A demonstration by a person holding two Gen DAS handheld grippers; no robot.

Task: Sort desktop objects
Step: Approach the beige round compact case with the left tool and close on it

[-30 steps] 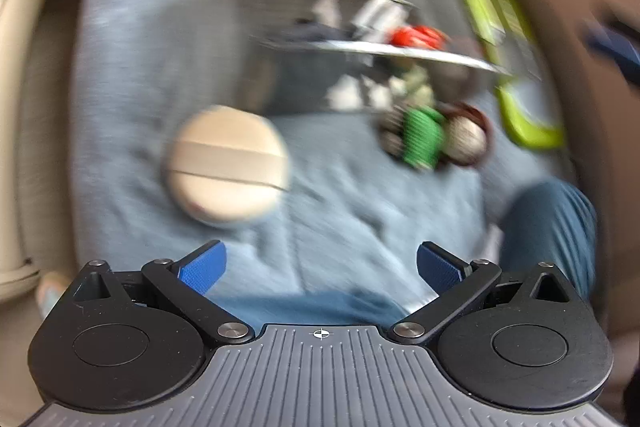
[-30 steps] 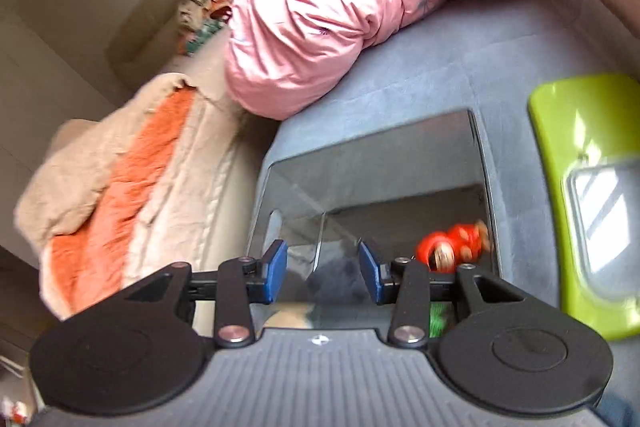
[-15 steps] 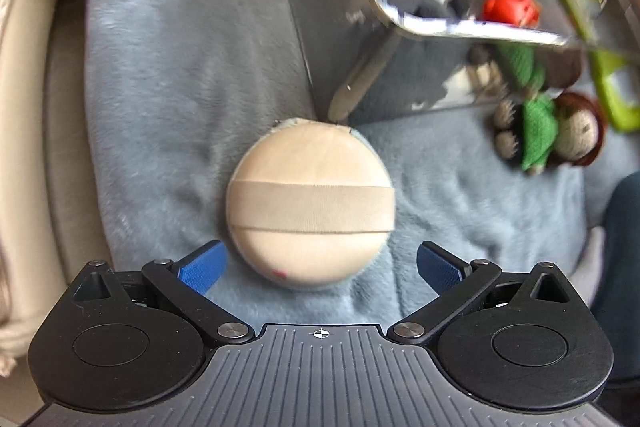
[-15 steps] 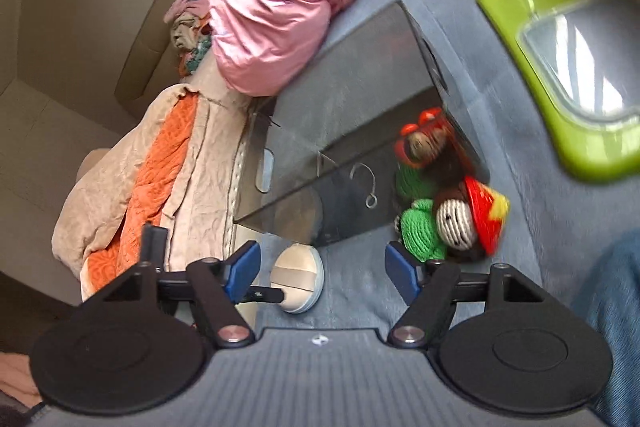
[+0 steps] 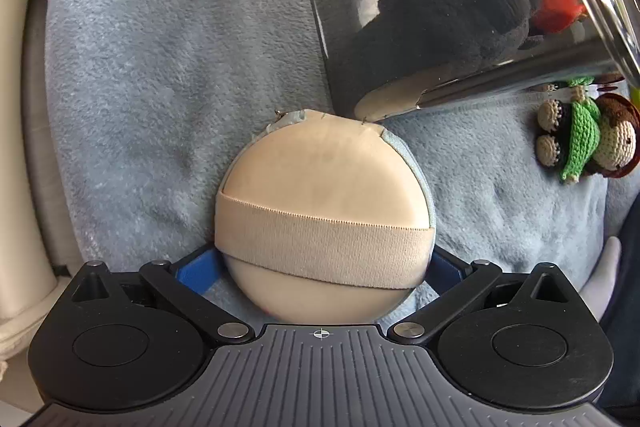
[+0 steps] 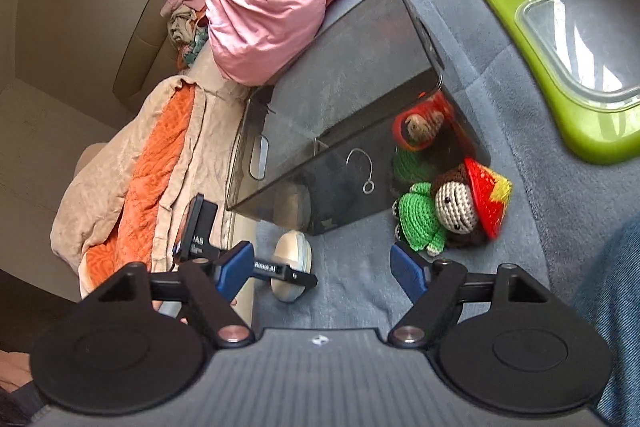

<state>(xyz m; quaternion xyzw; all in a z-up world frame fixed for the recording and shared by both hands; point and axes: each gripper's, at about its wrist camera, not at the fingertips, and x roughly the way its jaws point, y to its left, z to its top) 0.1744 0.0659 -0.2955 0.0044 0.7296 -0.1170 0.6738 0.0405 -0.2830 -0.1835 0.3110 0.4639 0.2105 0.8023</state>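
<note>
We see a powder puff [image 5: 324, 211] of smooth matt cloth with a ribbed elastic band; the blanket [image 5: 160, 67] is napped fleece; the box [image 6: 360, 99] looks like glossy smoked plastic; the doll [image 6: 444, 211] is crocheted yarn; the green tray [image 6: 532, 7] is shiny plastic.

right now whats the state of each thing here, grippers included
left gripper: open, fingers either side of the powder puff
powder puff: flat on the blanket, strap up, not lifted
right gripper: open, empty
dark box: holds a black plush
crochet doll: lying outside the box
green lid: off, lying apart
</note>
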